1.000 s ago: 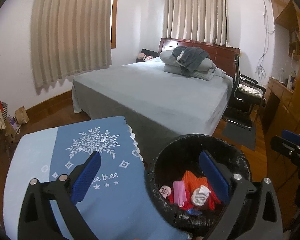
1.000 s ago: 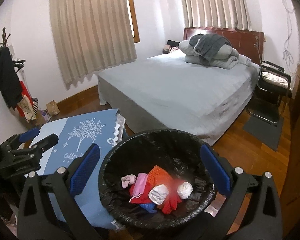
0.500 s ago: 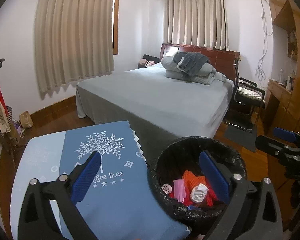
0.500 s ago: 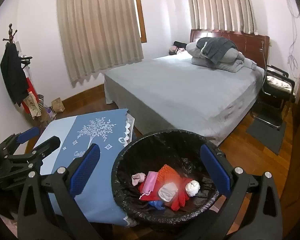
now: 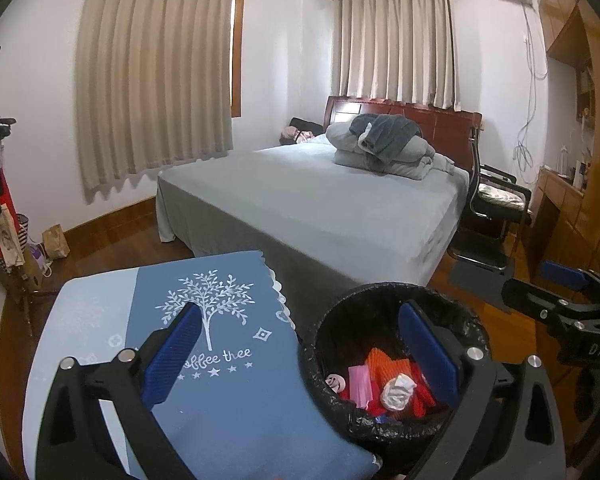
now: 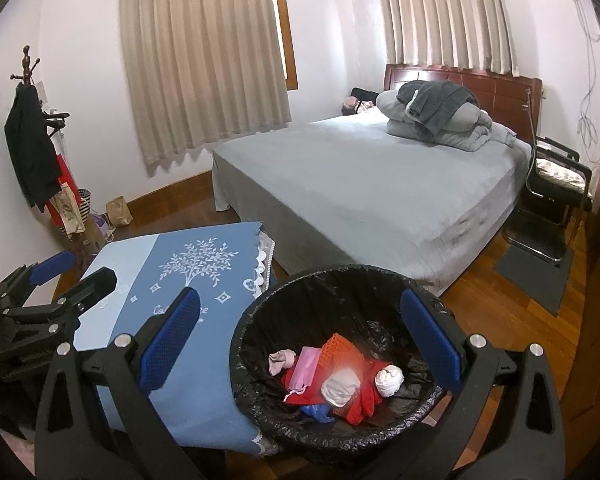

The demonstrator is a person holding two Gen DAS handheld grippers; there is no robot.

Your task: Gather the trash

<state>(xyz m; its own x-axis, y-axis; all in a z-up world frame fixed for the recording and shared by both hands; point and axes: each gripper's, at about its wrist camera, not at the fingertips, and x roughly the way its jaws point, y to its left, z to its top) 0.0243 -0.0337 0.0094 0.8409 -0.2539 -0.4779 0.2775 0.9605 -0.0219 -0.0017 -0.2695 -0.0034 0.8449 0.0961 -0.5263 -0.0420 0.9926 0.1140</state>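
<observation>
A round bin lined with a black bag [image 6: 260, 320] [image 5: 472, 320] stands on the floor beside a small table. Inside lie several pieces of trash: an orange mesh piece [image 6: 342, 350], a red item [image 6: 364, 394], a pink piece [image 6: 306, 368], white crumpled wads [image 6: 389, 377] [image 5: 398, 390]. My right gripper [image 6: 300, 344] hangs open above the bin and table edge, nothing between its blue pads. My left gripper [image 5: 310, 354] is open too, one finger over the table, the other over the bin. The left gripper also shows in the right wrist view [image 6: 52, 292], and the right one in the left wrist view [image 5: 560, 292].
The small table carries a blue cloth with a white tree print [image 5: 220, 360] [image 6: 180, 272]. Behind it is a large bed with a grey cover [image 6: 360, 184], folded bedding at its head. A black chair [image 6: 556, 200], a wooden cabinet [image 5: 572, 200] and a coat stand [image 6: 32, 140] line the room.
Both grippers have risen and drawn back from the bin, so bin and table look smaller and lower. Both stay open. The trash in the bin has not moved.
</observation>
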